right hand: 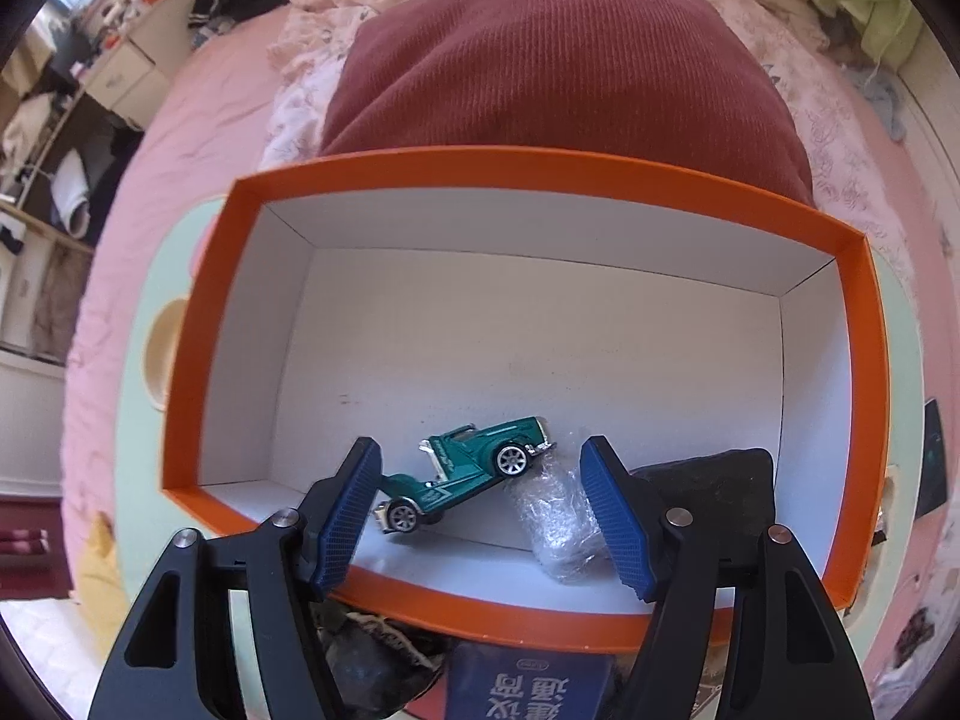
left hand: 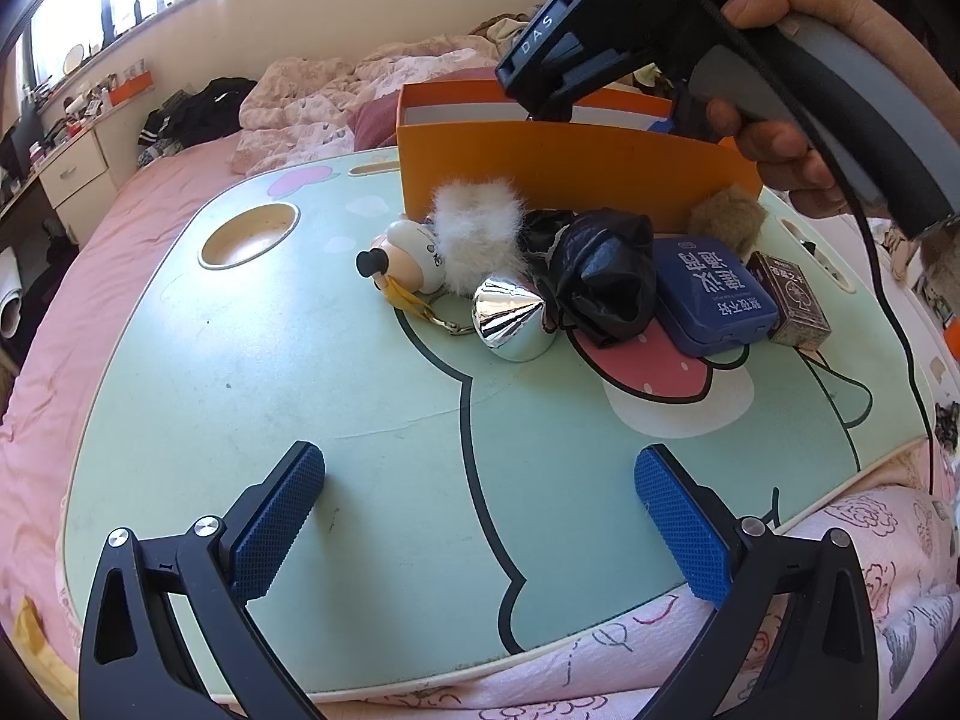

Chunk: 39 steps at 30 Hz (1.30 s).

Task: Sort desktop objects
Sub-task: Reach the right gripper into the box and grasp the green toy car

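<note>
An orange box (left hand: 564,165) stands at the back of the green lap table (left hand: 300,372). In front of it lie a white fluffy keychain toy (left hand: 468,234), a silver cone (left hand: 510,315), a black plastic bag (left hand: 606,276), a blue tin (left hand: 714,294) and a small dark card box (left hand: 792,300). My left gripper (left hand: 480,516) is open and empty above the table's near part. My right gripper (right hand: 483,510) is open above the box (right hand: 198,360). Inside it lie a green toy car (right hand: 468,468), a clear plastic wrap bundle (right hand: 558,516) and a dark flat object (right hand: 708,486).
The table rests on a pink bed with a rumpled quilt (left hand: 312,102) and a maroon pillow (right hand: 558,60) behind the box. A round cup recess (left hand: 249,234) is at the table's back left. The right gripper's body (left hand: 600,12) and hand hang over the box.
</note>
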Motion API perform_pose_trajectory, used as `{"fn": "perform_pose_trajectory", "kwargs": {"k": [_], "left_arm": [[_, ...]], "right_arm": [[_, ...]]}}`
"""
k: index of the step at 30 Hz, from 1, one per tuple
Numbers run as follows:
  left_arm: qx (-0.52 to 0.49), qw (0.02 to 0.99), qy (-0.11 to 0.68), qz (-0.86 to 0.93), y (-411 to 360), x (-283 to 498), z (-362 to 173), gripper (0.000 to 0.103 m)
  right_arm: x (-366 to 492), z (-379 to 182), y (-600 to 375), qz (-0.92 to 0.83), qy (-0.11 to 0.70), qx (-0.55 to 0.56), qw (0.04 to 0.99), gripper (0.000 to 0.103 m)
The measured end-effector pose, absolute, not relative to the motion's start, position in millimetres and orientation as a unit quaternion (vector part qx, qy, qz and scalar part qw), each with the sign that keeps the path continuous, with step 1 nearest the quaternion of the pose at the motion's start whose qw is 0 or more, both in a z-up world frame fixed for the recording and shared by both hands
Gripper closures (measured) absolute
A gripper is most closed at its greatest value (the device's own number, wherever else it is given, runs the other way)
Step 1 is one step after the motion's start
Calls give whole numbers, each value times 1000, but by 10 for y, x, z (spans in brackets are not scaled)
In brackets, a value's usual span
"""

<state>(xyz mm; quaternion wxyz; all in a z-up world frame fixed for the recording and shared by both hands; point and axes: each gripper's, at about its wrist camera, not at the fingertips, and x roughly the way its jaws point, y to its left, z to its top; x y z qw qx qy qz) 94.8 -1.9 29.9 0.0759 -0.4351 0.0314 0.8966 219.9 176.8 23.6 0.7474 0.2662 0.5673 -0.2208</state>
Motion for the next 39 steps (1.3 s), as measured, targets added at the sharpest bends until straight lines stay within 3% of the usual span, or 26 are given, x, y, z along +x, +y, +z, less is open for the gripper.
{"fn": "perform_pose_trajectory", "kwargs": {"k": [11, 24, 25, 28, 29, 31, 39], "left_arm": [[-435, 76, 31, 897, -21, 952, 294, 0], [-435, 75, 31, 897, -17, 952, 293, 0], [-435, 75, 31, 897, -17, 952, 293, 0], [-435, 75, 30, 897, -20, 947, 293, 0], [-435, 75, 31, 897, -20, 948, 292, 0], [-435, 75, 31, 897, -19, 947, 293, 0], [-435, 75, 30, 897, -20, 948, 289, 0]], "right_arm": [[2118, 431, 1589, -224, 560, 288, 744, 34], [2371, 267, 1658, -170, 634, 261, 707, 34], [2411, 207, 1700, -168, 646, 248, 702, 33], [2435, 141, 1713, -161, 638, 251, 710, 19], [2424, 119, 1685, -156, 635, 263, 710, 19], [2410, 69, 1648, -164, 643, 253, 704, 30], [2255, 111, 1476, -191, 612, 259, 722, 31]]}}
